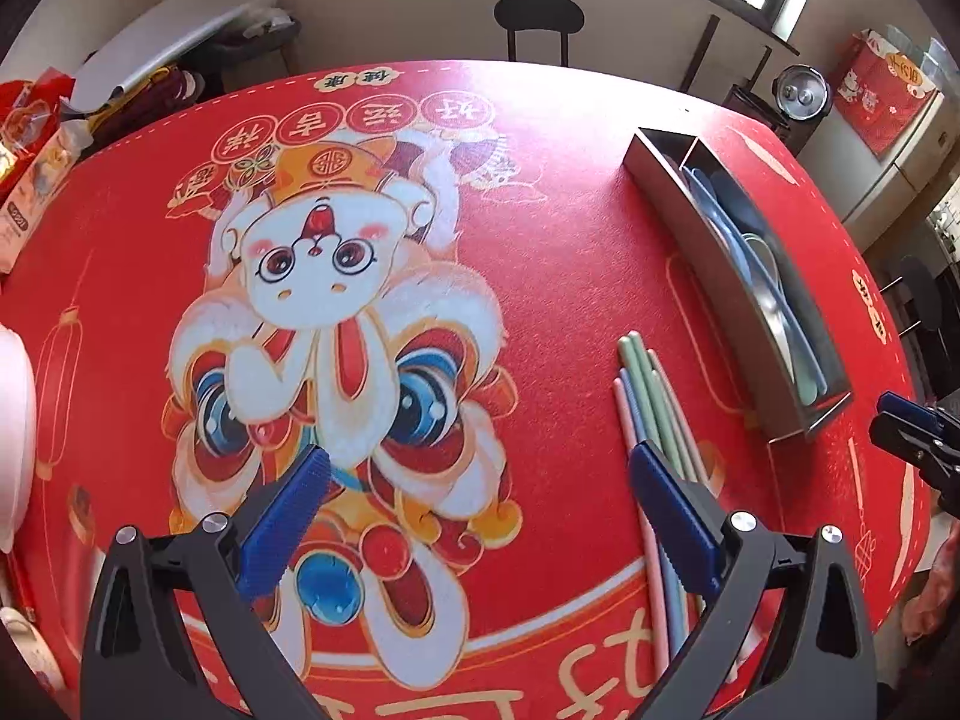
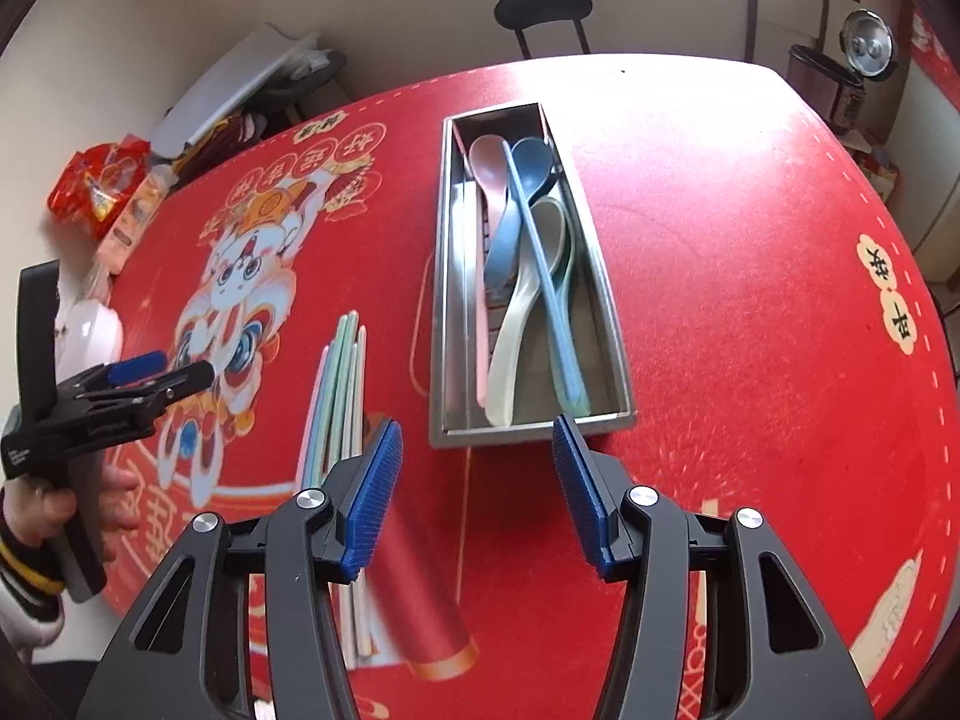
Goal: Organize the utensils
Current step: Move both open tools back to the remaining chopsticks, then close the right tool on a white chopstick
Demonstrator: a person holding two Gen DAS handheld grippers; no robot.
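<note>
A metal tray (image 2: pixel 528 423) lies lengthwise on the red tablecloth and holds several pastel spoons (image 2: pixel 510 228) and a blue chopstick (image 2: pixel 543 276). My right gripper (image 2: pixel 477 425) hovers open just short of the tray's near end, with nothing between its pads. Left of the tray lies a bundle of pastel chopsticks (image 2: pixel 342 372). In the left wrist view the same chopsticks (image 1: pixel 648 408) run under the right finger of my left gripper (image 1: pixel 477 453), which stands wide open and empty above the cloth. The tray (image 1: pixel 708 276) is to the right there.
The red cloth (image 1: pixel 570 228) carries a cartoon lion-dance print. Snack bags (image 2: pixel 102 186) and a white bowl (image 1: pixel 12 426) sit along the table's left edge. A black chair (image 1: pixel 538 18) stands beyond the far edge, and a cooker (image 2: pixel 864 54) at the far right.
</note>
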